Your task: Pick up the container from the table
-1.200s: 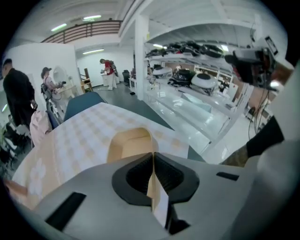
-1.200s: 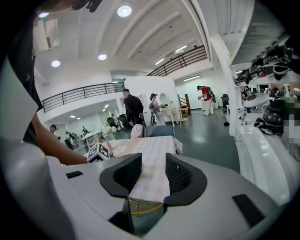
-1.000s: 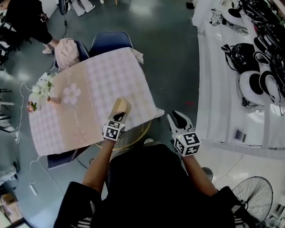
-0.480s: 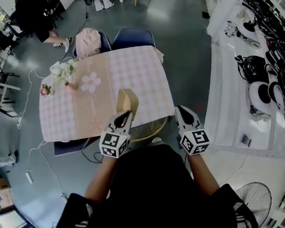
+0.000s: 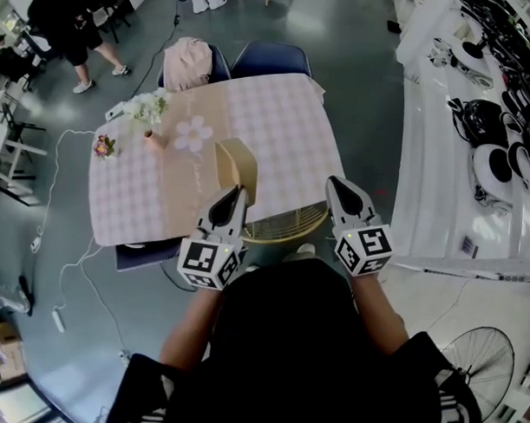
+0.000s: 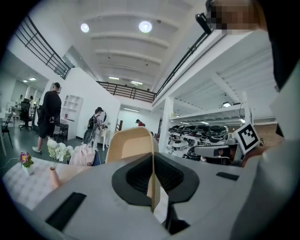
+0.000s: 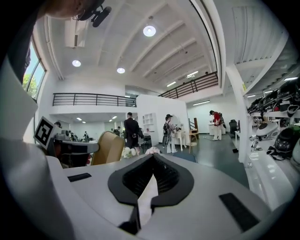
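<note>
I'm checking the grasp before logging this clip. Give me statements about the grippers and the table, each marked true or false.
1. The left gripper is shut on a wall of the tan container. True.
2. The right gripper grips the container too. False: it is shut with nothing between its jaws.
3. A vase of white flowers stands on the table. True.
4. The tablecloth is plain blue. False: it is pale pink check with a peach strip down the middle.

White flowers (image 5: pixel 146 106), pink bag (image 5: pixel 187 61) beside blue chair (image 5: pixel 273 60); helmets (image 5: pixel 489 165) — white counter (image 5: pixel 428 157)
</note>
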### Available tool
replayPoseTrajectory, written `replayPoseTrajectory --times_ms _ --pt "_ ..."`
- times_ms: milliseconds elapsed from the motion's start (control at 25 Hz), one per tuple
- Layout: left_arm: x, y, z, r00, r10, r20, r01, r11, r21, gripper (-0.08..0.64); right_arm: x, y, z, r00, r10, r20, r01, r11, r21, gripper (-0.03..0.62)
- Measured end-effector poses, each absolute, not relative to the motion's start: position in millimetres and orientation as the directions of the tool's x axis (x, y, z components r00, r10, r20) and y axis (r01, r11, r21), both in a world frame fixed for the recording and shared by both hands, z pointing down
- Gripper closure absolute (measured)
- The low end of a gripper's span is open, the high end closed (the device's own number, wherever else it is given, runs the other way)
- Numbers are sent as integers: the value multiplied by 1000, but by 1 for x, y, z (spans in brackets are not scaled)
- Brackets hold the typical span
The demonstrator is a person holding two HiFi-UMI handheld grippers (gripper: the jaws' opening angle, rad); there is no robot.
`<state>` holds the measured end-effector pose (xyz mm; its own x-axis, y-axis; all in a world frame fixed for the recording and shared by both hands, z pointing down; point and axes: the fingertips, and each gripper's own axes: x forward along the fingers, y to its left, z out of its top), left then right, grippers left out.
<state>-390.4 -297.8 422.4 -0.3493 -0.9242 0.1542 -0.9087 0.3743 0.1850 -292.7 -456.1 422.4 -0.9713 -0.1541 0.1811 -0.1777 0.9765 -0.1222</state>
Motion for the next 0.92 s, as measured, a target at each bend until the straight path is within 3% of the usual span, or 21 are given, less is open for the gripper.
replayPoseTrajectory --times_ms 920 --pt "-394 -180 428 -369 -919 137 -910 388 149 548 -299 -336 415 -981 -140 136 -155 983 -101 594"
